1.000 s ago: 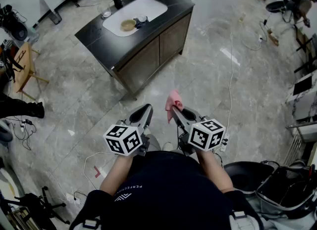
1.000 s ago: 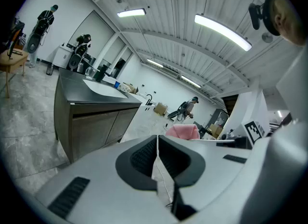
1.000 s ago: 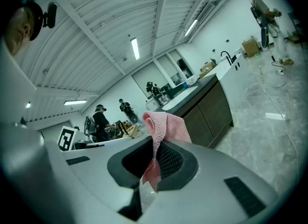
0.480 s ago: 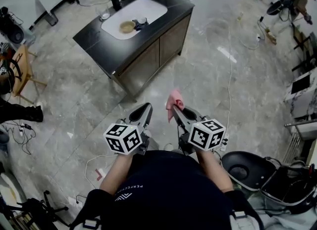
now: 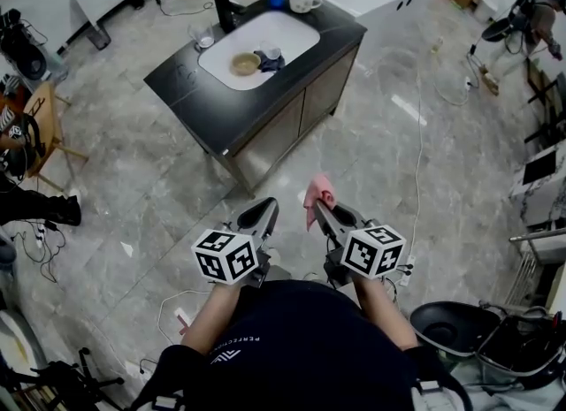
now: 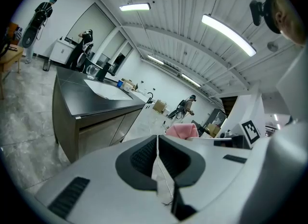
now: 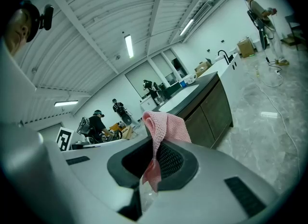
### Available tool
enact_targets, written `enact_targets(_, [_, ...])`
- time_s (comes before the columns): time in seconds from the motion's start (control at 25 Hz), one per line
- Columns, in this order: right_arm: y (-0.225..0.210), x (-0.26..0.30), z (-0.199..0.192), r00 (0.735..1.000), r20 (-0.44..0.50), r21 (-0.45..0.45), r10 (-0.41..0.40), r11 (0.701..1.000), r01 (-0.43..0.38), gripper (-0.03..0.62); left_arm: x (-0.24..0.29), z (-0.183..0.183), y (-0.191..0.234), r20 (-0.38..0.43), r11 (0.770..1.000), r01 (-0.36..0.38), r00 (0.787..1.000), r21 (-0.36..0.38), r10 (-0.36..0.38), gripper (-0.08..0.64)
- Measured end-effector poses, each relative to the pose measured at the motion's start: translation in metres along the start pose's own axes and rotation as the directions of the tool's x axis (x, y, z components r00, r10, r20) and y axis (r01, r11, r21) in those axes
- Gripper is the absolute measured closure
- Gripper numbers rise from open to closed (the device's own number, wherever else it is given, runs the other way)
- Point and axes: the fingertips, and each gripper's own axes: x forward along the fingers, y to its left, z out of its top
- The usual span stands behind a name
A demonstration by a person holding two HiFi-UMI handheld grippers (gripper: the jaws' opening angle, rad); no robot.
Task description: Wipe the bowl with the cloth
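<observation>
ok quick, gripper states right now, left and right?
Left gripper: closed, nothing between the jaws.
Right gripper: closed on the pink cloth.

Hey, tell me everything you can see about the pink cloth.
The pink cloth looks like a small, open-knit rag. The right tongs are shut on it: one bunched end stands above the tips, a corner hangs between them. It is held in the air, well short of the sink counter, touching nothing else.
</observation>
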Motion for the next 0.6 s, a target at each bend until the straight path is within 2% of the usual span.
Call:
enact_targets(0.32, [0.006,0.047,0.005,0.999,-0.028,0.01,-0.031,0.999,0.031,0.551,-0.008,0.012,0.042,-0.045,1.0,0.0,0.999,0.017,0.001,0.543])
enact_targets(0.6, [0.022,0.077,0.011,0.997,-0.062,-0.015,-0.04,0.999,0.039,0.55,-0.007,0.013,0.06,-0.099,0.999,0.036,0.994,0.022,-0.034,0.543])
